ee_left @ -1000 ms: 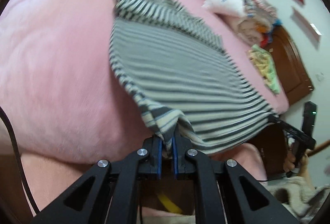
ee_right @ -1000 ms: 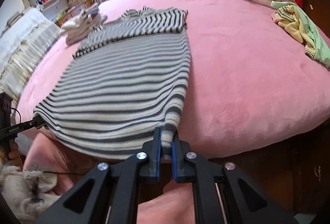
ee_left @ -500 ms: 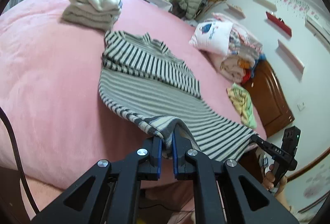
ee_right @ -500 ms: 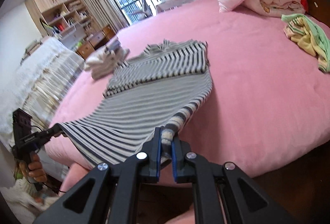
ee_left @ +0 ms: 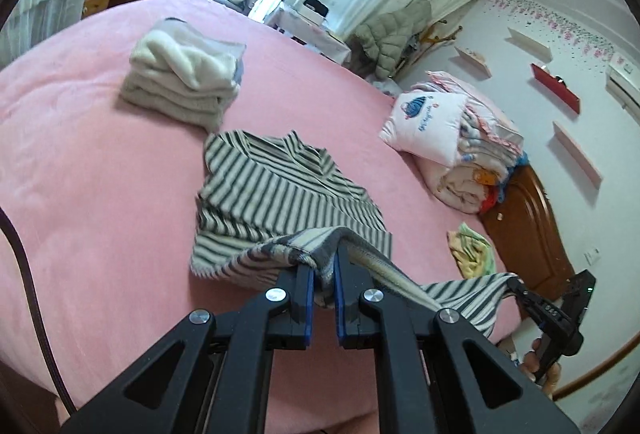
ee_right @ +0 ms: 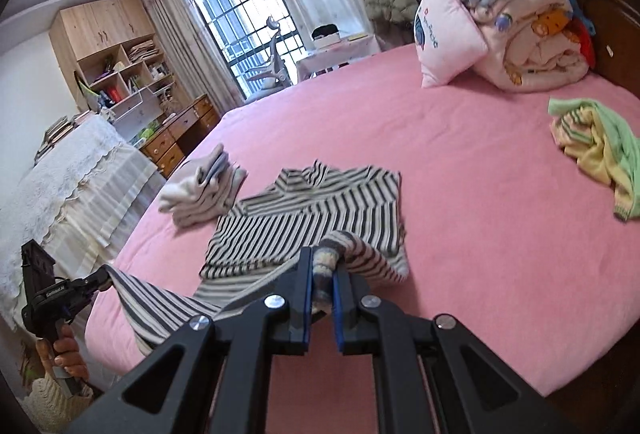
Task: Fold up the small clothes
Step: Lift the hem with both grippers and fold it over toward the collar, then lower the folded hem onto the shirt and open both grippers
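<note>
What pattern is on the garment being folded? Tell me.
Dark grey and cream stripes on the garment, clearest in the right wrist view.

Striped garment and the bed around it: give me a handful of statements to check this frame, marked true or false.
1. Both grippers, the left gripper and the right gripper, are shut on the striped garment. True.
2. The striped garment lies completely flat on the pink bed. False: its near hem is lifted off the bed between the grippers.
3. A folded pile of pale clothes sits beyond the garment. True.
4. The yellow-green cloth is stacked on that pile. False: it lies apart, crumpled, near the bedding roll.
</note>
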Demonstrator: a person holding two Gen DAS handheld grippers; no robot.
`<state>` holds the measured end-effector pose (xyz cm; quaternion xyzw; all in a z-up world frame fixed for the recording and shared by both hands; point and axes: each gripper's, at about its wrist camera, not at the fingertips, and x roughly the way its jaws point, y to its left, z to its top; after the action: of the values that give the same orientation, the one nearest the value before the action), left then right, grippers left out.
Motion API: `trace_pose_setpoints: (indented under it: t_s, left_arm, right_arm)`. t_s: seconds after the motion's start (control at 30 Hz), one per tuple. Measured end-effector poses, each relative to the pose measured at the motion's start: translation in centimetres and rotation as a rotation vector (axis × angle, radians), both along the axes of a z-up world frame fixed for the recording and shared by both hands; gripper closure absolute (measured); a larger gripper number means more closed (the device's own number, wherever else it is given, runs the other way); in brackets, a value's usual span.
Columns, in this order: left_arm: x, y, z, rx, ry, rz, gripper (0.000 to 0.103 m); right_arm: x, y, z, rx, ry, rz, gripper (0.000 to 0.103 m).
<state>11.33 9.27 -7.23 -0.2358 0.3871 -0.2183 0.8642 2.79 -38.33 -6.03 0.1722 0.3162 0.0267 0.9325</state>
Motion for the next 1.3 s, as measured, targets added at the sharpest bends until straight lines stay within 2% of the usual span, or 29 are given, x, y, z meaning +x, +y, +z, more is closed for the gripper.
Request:
trace_pose_setpoints:
  t_s: [0.13, 0.3, 0.77, 1.3]
  left_arm:
    - [3.6, -0.6, 0.0, 0.102, 0.032, 0.047, 0.097]
    - [8.6, -1.8, -0.9, 0.188, 0.050, 0.083, 0.097]
    - [19.9, -4.5, -2.3, 0.312, 0.062, 0.127, 0.097]
    - [31.1, -8.5, -7.7, 0.449, 0.132, 0.145, 0.097]
  right_arm:
    - [2.9, -0.4, 0.4, -0.023, 0.002, -0.021, 0.096]
    - [7.9, -0.2, -0.2, -0.073, 0.020, -0.035, 0.096]
    - [20.2, -0.9, -3.7, -0.136, 0.094, -0.090, 0.096]
    - [30.9, -2.2, -8.1, -0.181, 0.173, -0.197, 0.095]
